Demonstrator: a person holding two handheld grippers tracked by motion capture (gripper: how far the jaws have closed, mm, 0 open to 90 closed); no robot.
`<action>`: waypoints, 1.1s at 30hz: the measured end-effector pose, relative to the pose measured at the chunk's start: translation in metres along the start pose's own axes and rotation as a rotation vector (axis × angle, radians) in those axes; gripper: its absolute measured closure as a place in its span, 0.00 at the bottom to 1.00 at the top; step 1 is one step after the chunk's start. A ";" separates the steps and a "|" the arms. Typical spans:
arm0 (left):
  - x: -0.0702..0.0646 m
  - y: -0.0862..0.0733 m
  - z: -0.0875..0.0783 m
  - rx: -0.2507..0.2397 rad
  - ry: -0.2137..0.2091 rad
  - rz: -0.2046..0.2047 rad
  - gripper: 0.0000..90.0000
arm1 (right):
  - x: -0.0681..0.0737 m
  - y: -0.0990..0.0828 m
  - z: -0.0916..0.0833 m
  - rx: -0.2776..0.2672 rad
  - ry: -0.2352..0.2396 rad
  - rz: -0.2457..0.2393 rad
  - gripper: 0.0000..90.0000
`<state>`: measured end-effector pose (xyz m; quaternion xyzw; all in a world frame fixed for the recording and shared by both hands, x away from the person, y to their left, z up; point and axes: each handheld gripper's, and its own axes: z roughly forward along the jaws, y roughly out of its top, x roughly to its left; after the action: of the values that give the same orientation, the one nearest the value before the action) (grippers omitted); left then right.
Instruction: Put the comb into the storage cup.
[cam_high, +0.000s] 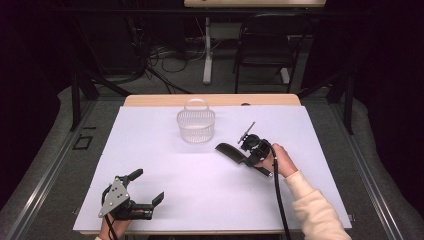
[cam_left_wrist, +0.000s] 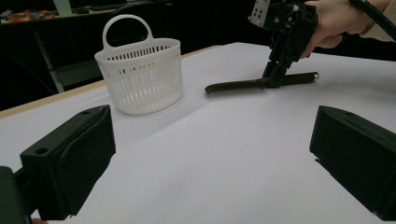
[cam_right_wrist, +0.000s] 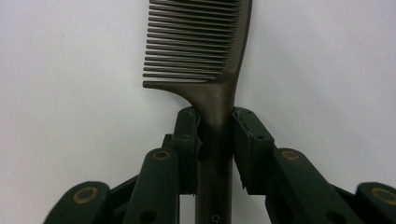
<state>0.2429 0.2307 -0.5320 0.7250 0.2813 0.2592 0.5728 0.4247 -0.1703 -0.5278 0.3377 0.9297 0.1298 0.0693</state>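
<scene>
A dark comb (cam_high: 235, 152) lies flat on the white surface (cam_high: 200, 195), a little to the right of the middle. Its teeth end points toward the white plastic basket (cam_high: 196, 125), and its handle end points toward the person's right hand (cam_high: 282, 160).

The right tool (cam_high: 248, 159) points down at the comb. In the right gripper view, its two black jaws sit on each side of the comb (cam_right_wrist: 210, 70), right where the handle begins under the teeth. The pads touch the handle on both sides, so the right tool has closed on the comb. In the left gripper view, the right tool (cam_left_wrist: 275, 77) stands over the middle of the comb (cam_left_wrist: 233, 86), and the comb rests on the surface.

The left tool (cam_high: 145, 192) is near the front left corner of the surface, well apart from the comb. Its jaws are wide open and nothing is between them. In the left gripper view, the two pads stand far apart with bare surface (cam_left_wrist: 210, 163) between.

The basket (cam_left_wrist: 140, 77) stands upright near the back of the surface, with its handle up. It is near the comb's teeth end but does not touch it. I cannot tell if anything is inside it.
</scene>
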 end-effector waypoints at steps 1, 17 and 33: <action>0.000 0.000 0.000 0.000 0.000 0.001 0.00 | 0.000 0.000 0.000 -0.002 -0.001 0.000 0.80; 0.000 0.000 -0.001 -0.002 0.000 0.003 0.00 | 0.002 -0.004 -0.017 -0.086 0.001 0.016 0.80; 0.000 0.000 -0.001 -0.004 0.002 -0.002 0.00 | 0.001 -0.017 -0.029 -0.159 0.012 0.038 0.80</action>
<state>0.2426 0.2314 -0.5316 0.7233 0.2821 0.2600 0.5741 0.4077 -0.1881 -0.5045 0.3480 0.9102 0.2066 0.0877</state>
